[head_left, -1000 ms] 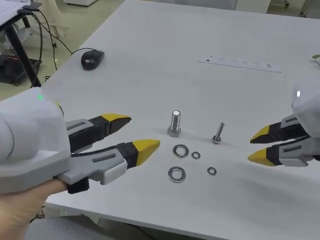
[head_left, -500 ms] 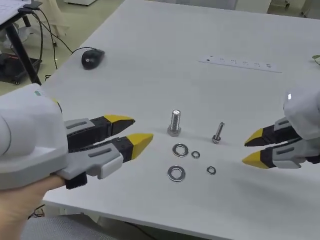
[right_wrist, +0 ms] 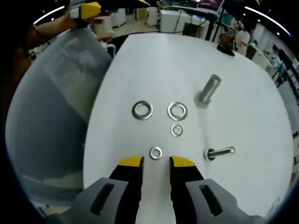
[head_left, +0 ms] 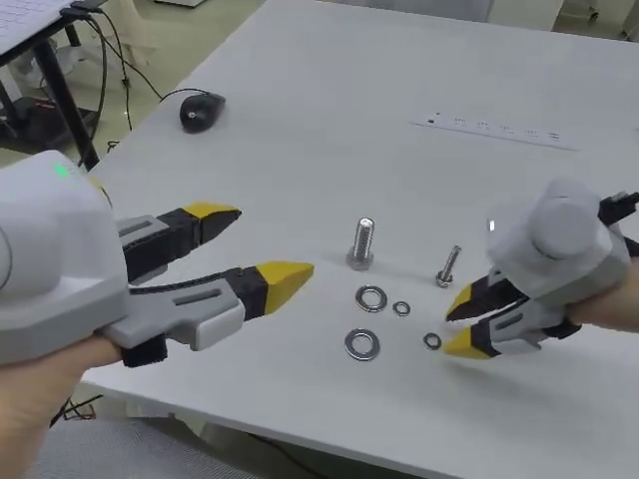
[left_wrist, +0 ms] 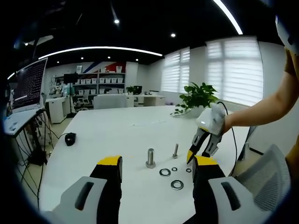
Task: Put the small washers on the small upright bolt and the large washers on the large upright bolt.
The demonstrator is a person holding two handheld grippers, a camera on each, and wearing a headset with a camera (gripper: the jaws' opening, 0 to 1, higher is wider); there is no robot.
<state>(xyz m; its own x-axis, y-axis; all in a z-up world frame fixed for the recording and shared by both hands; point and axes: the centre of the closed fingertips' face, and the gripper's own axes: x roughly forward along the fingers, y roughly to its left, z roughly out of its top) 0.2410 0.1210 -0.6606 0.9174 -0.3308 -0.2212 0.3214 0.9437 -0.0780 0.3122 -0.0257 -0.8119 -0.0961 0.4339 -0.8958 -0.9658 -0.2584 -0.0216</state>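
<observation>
On the white counter (head_left: 300, 120), just ahead of our right tongs (right_wrist: 156, 162), lies a small washer (right_wrist: 156, 152). It looks thin, hard, slippery and flat, so we judge a pinch across its rim best. Both tongs stand apart, empty; our left tongs (head_left: 262, 242) hover aside.

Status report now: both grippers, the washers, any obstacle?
Left gripper open, held off. Right gripper open, tips at nearest small washer. All washers flat on table; large bolt, small bolt bare. Nothing blocking.
</observation>
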